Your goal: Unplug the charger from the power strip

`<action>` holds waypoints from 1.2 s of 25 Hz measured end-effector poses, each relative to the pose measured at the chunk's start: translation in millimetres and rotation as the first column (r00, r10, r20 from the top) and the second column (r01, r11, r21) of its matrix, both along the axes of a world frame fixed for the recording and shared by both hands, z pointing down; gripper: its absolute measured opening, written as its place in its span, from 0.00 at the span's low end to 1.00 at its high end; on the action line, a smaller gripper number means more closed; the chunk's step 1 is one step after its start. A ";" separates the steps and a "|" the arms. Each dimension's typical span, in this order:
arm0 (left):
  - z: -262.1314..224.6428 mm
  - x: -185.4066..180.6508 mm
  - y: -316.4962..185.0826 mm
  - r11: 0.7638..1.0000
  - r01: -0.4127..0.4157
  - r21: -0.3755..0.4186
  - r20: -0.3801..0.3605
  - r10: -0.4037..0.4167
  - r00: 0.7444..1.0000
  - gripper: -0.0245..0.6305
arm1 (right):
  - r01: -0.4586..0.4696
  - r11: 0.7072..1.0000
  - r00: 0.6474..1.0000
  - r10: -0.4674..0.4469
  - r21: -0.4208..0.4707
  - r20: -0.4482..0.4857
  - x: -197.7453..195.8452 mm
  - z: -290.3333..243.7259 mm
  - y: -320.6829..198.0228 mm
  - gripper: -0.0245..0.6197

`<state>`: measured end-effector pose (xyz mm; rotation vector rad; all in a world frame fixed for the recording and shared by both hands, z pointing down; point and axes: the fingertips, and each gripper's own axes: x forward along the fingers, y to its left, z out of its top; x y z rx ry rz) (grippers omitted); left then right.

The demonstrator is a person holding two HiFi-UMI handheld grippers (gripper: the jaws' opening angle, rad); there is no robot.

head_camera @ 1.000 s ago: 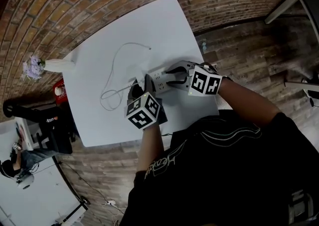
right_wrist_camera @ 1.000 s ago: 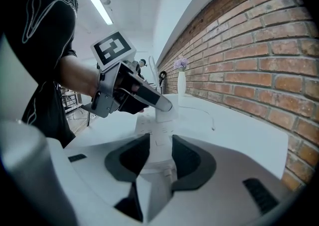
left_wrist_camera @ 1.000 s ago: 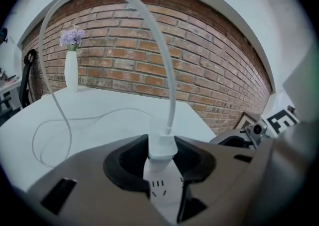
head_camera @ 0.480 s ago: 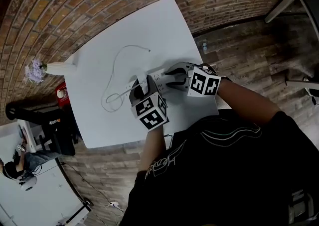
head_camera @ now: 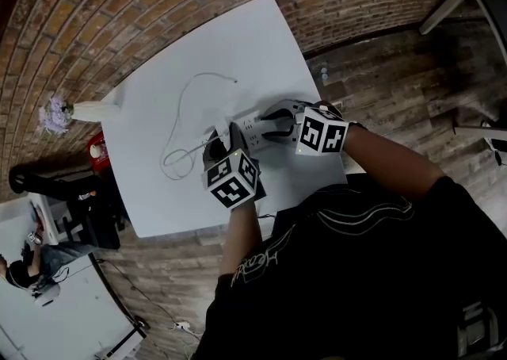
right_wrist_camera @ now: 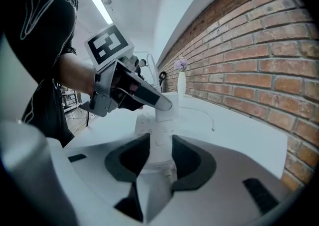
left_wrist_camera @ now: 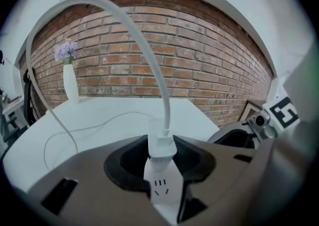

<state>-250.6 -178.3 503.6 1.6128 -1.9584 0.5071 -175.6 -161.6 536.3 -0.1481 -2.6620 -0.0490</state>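
Observation:
A white power strip (head_camera: 252,128) lies on the white table (head_camera: 158,192). A white charger (left_wrist_camera: 160,145) stands plugged into its far end, and its thin cable (head_camera: 184,105) loops away to the left. My left gripper (left_wrist_camera: 160,154) is shut on the charger, its black pads on both sides. In the right gripper view, my right gripper (right_wrist_camera: 157,153) is shut on the near end of the strip (right_wrist_camera: 155,133), with the left gripper's fingers (right_wrist_camera: 144,95) ahead on the charger (right_wrist_camera: 167,109). From the head view, the two grippers meet over the strip from the near side.
A white vase of purple flowers (head_camera: 83,106) stands at the table's far left corner against the brick wall (head_camera: 119,1). The cable's free end (head_camera: 236,79) lies towards the back. A red object (head_camera: 95,146) sits off the table's left edge.
The left gripper's marker cube has rolled a little. Both hands stay where they were, with the same grips on the charger and the strip.

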 end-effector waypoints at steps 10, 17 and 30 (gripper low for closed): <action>0.5 -6.3 1.6 1.000 0.012 0.021 -0.166 -0.008 0.986 0.25 | 0.002 1.000 1.000 -0.002 0.000 0.002 -1.8 -0.5 -0.4 0.23; -5.4 3.8 1.8 1.000 -0.023 0.016 0.078 0.022 0.997 0.25 | -0.001 1.000 1.000 0.001 -0.002 0.000 -1.6 0.0 -0.2 0.23; -7.1 3.5 3.5 1.000 -0.018 0.005 0.058 0.017 0.998 0.25 | 0.005 1.000 1.000 -0.005 -0.002 0.002 -1.1 -0.6 -0.3 0.23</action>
